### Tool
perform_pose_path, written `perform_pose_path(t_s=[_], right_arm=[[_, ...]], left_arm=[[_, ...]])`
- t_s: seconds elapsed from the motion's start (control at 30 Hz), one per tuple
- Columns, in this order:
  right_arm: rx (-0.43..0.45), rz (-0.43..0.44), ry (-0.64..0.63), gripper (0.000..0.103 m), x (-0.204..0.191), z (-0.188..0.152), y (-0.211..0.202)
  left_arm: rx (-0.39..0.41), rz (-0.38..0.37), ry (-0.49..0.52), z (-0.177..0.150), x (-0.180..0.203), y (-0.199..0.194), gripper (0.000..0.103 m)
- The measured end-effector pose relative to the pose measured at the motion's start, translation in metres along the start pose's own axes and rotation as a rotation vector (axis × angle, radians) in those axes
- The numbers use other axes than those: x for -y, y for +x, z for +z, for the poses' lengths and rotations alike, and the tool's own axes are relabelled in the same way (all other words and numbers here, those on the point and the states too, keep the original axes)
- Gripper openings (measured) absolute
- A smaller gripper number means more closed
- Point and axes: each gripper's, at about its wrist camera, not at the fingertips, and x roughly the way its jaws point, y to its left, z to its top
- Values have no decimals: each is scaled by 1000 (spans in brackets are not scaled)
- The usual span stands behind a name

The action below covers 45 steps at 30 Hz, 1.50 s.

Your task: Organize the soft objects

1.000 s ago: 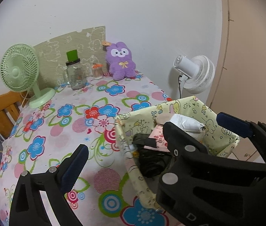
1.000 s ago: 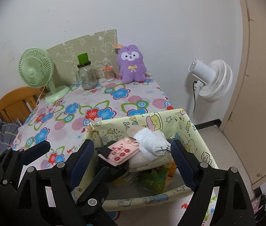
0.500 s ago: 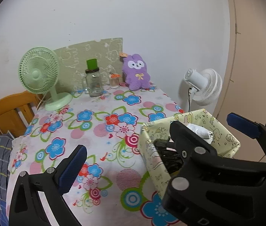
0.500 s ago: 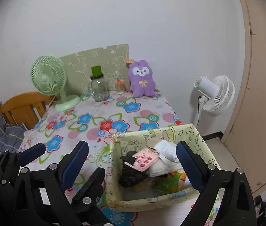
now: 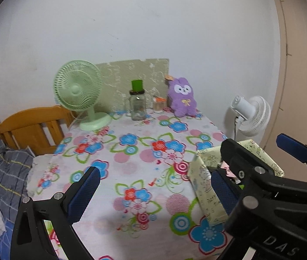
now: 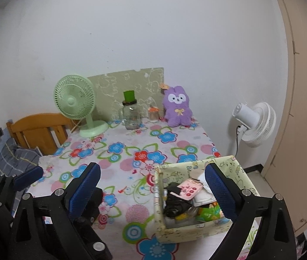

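Sitting at the table's [image 6: 131,151] near right corner, one yellow patterned fabric box [image 6: 188,230] holds a heap of soft things — a black piece [image 6: 176,203], a pink dotted pouch [image 6: 189,189], a white cloth [image 6: 204,196] and something green [image 6: 208,213]. Its long axis runs roughly along the near edge, its opening upward. One purple plush bunny [image 6: 176,106] stands upright at the far edge, facing forward. Two fans: one green [image 6: 75,101] at the far left corner, one white [image 6: 254,123] beyond the right edge. Both the left gripper [image 5: 153,195] and the right gripper [image 6: 153,190] are spread wide — holding nothing.
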Motion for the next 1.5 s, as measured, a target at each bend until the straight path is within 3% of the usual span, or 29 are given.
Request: perform_pose_path(t_s=[0.47, 0.8, 1.5], right_arm=[[43, 35, -19, 98, -21, 3, -27], [69, 24, 3, 99, -21, -1, -45], [94, 16, 4, 100, -16, 0, -52]], left_arm=[[55, 96, -77, -5, -42, -39, 103], [91, 102, -87, -10, -49, -56, 103], [112, 114, -112, -7, -50, -55, 103]])
